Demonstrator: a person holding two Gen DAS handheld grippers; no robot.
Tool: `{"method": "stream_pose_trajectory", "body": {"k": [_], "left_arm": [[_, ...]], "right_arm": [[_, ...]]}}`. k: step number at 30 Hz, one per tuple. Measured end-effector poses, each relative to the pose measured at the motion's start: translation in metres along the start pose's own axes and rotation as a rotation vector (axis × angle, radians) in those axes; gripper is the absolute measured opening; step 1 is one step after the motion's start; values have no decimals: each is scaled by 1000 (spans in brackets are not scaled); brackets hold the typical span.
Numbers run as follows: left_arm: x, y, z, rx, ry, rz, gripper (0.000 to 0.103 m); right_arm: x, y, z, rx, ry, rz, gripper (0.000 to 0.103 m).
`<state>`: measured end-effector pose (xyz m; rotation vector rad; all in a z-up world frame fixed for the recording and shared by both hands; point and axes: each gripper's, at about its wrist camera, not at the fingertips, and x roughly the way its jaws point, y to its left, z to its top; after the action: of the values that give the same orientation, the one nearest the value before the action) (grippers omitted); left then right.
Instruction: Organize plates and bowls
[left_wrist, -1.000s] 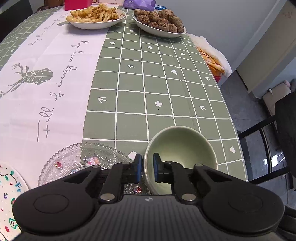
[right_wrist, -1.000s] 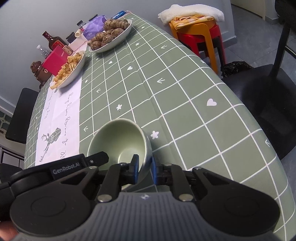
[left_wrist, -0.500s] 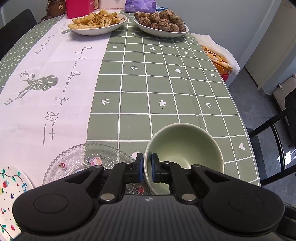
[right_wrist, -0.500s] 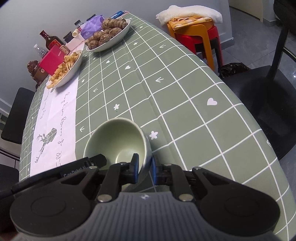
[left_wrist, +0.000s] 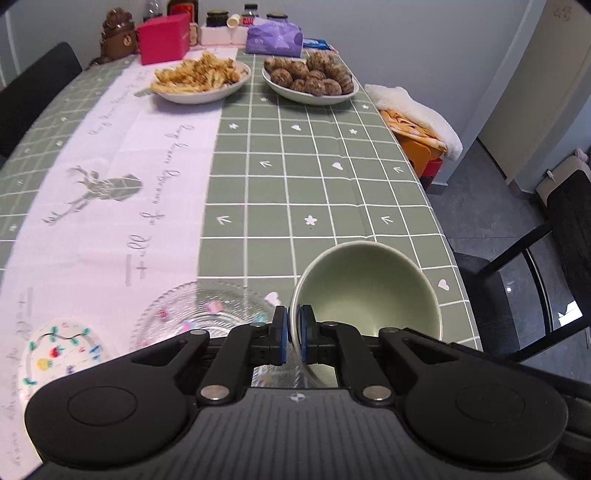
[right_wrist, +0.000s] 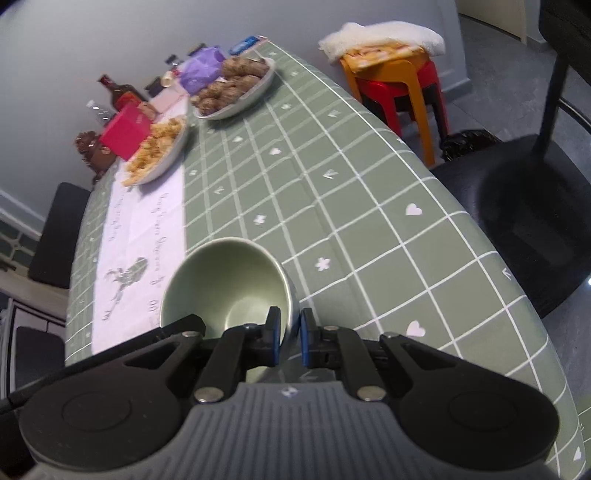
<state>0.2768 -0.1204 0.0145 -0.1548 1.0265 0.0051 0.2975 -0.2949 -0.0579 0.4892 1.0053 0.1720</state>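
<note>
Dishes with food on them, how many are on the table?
2: a plate of fried strips near the far end on the white runner, and a plate of brown balls just right of it. Others may lie outside view.

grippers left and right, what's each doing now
left gripper: shut on the green bowl rim
right gripper: shut on the same bowl's opposite rim
</note>
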Motion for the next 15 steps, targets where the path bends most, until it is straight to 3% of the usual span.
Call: {"method": "stream_pose_trajectory", "body": {"k": [7,15], "left_arm": [[-72,32,-21,-62,-33,17,8],[-135,83,-72,-117,-24,76,10]], "right_arm": [[-55,38,-30,-99,-20,99,9],[-87,80,-91,-254,39,217,9]]}}
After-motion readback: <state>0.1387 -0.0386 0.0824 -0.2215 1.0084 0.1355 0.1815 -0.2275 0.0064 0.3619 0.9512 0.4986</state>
